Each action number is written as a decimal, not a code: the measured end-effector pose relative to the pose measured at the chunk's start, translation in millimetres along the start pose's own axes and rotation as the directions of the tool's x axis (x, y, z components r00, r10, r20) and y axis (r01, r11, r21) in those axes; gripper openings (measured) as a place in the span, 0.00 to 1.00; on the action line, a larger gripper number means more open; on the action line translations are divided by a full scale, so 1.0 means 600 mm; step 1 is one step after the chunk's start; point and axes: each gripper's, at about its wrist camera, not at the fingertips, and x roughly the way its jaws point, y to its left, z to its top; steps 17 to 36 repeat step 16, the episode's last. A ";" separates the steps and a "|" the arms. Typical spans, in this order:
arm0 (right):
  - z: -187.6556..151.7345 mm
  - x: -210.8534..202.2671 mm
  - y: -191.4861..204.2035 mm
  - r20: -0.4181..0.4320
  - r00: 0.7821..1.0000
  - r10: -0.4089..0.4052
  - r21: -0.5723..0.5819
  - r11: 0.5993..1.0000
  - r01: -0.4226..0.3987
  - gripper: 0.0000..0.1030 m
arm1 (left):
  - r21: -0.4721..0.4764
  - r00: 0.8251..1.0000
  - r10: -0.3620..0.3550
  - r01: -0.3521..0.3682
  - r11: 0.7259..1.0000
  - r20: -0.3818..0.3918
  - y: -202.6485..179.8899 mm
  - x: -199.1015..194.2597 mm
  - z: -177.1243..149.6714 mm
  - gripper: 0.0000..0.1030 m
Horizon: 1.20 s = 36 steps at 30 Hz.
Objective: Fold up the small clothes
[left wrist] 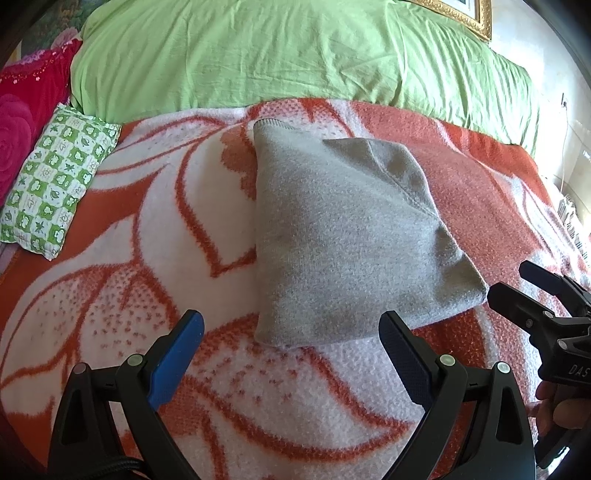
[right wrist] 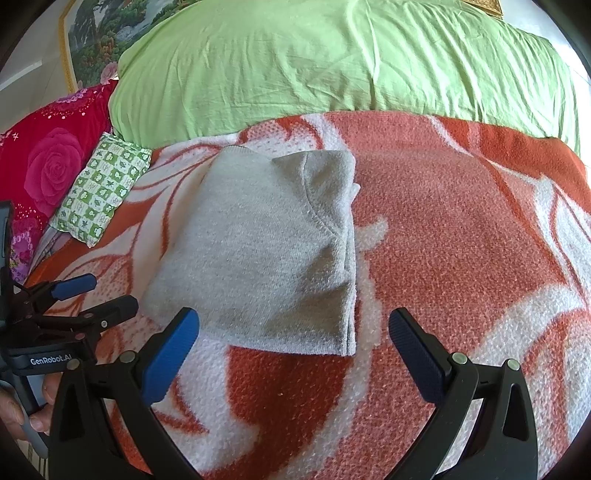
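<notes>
Folded grey garment (left wrist: 343,236) lies on blanket (left wrist: 122,280).

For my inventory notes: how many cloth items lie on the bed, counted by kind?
Grey folded garment: 1
Pillows (green-checked, red floral): 2
Bed covers (orange-white blanket, green quilt): 2
Total: 5

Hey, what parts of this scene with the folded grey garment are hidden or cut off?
- Grey garment: underside and inner layers hidden by its own folds, both views, so its type is unclear.
- Framed picture: cut off by the top edge, left wrist view.
- Right tongs and left tongs: handles cut off by the bottom edges.
</notes>
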 end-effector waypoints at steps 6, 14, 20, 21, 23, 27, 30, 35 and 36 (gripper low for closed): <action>0.002 -0.001 0.000 0.002 1.000 0.001 0.003 1.000 -0.001 0.99 | -0.002 1.000 -0.004 0.004 1.000 -0.001 -0.002 -0.001 0.000 0.93; 0.005 -0.001 -0.003 0.002 1.000 -0.004 0.009 1.000 0.004 0.99 | -0.029 1.000 -0.012 0.012 1.000 -0.020 0.003 0.003 0.006 0.94; 0.006 -0.001 -0.004 0.002 1.000 -0.003 0.013 1.000 0.003 0.99 | -0.034 1.000 -0.010 0.009 0.999 -0.019 0.005 0.003 0.007 0.94; 0.006 -0.001 -0.004 0.002 1.000 -0.003 0.013 1.000 0.003 0.99 | -0.034 1.000 -0.010 0.009 0.999 -0.019 0.005 0.003 0.007 0.94; 0.006 -0.001 -0.004 0.002 1.000 -0.003 0.013 1.000 0.003 0.99 | -0.034 1.000 -0.010 0.009 0.999 -0.019 0.005 0.003 0.007 0.94; 0.006 -0.001 -0.004 0.002 1.000 -0.003 0.013 1.000 0.003 0.99 | -0.034 1.000 -0.010 0.009 0.999 -0.019 0.005 0.003 0.007 0.94; 0.006 -0.001 -0.004 0.002 1.000 -0.003 0.013 1.000 0.003 0.99 | -0.034 1.000 -0.010 0.009 0.999 -0.019 0.005 0.003 0.007 0.94; 0.006 -0.001 -0.004 0.002 1.000 -0.003 0.013 1.000 0.003 0.99 | -0.034 1.000 -0.010 0.009 0.999 -0.019 0.005 0.003 0.007 0.94; 0.006 -0.001 -0.004 0.002 1.000 -0.003 0.013 1.000 0.003 0.99 | -0.034 1.000 -0.010 0.009 0.999 -0.019 0.005 0.003 0.007 0.94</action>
